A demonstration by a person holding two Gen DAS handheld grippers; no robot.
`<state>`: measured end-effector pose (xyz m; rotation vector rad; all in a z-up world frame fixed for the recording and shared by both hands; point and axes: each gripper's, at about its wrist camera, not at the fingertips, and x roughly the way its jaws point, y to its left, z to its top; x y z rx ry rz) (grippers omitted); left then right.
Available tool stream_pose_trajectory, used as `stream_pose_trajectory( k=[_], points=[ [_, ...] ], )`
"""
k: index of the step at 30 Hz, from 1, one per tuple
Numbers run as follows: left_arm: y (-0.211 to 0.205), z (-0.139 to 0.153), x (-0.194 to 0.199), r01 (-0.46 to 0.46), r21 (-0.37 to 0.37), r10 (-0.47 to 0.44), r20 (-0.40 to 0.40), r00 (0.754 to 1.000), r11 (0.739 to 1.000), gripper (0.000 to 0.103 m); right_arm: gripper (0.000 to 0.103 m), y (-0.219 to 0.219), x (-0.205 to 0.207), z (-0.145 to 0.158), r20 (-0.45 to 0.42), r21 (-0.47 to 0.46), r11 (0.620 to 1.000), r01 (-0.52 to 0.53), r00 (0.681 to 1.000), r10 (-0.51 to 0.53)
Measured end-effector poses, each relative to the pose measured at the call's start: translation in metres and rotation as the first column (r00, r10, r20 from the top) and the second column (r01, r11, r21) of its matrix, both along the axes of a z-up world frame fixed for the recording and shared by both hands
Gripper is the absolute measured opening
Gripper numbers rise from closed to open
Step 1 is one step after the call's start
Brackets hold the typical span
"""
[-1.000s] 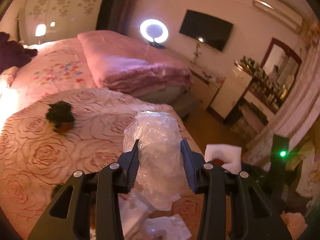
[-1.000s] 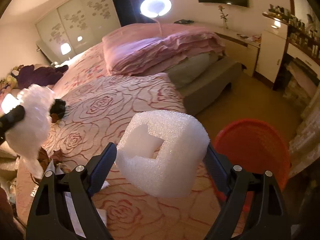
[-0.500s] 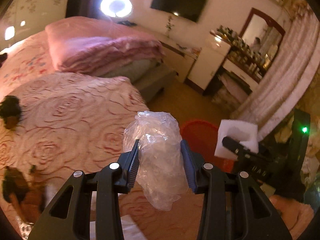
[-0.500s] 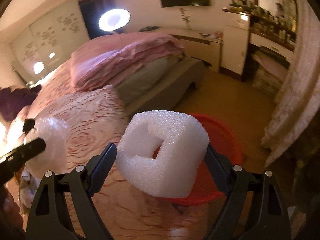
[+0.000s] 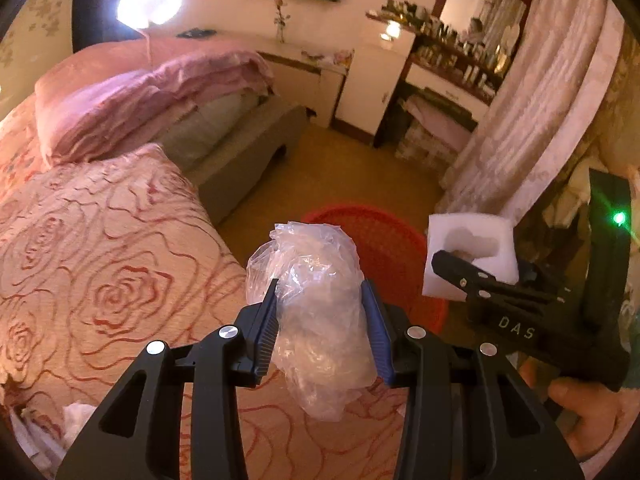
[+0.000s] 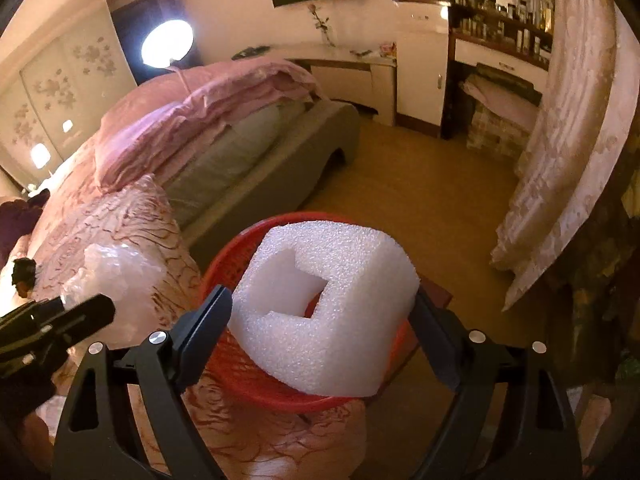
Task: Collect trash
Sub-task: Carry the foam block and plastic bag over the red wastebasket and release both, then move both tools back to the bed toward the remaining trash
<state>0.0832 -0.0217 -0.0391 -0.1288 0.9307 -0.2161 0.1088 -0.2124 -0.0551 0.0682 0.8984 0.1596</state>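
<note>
Beside the bed, on the floor: red mesh basket. Above its rim, white foam block, pinched in right claw. Over the bed edge, crumpled clear plastic bag, clamped by left claw.

We see our left gripper clamped on a crumpled clear bag, its fingers pressing both sides, above the bed edge. Just beyond sits the red basket on the floor. To the right, our right gripper holds a white foam block near the basket
</note>
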Motion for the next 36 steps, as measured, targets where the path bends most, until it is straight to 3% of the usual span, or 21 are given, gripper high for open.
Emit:
stream_pose_trajectory(
  k=[6,14,22,25,36],
  points=[
    [-0.003,-0.021,0.015,0.007,0.006,-0.007,-0.058,0.998,1.0,0.042,0.086,-0.002,0.012,-0.018,-0.044,-0.01,1.0,0.002,0.999,-0.003],
    [-0.001,-0.027,0.017,0.013,-0.001,-0.013,-0.07,0.997,1.0,0.062,0.089,0.0,0.018,-0.03,-0.089,0.013,1.0,-0.009,0.996,0.01],
    [0.0,-0.023,0.014,0.024,-0.015,-0.025,-0.058,0.998,1.0,0.068,0.09,-0.006,0.02,-0.032,-0.117,0.039,0.999,0.012,0.993,-0.008],
    [0.0,-0.021,0.012,0.025,-0.025,-0.026,-0.055,0.998,0.999,0.069,0.096,-0.008,0.019,-0.03,-0.113,0.049,0.999,0.011,0.994,-0.005],
    [0.007,-0.007,0.005,0.007,-0.025,-0.007,-0.016,1.0,1.0,0.07,0.096,-0.013,0.015,-0.021,-0.083,0.074,0.997,0.025,0.996,-0.018]
  ],
)
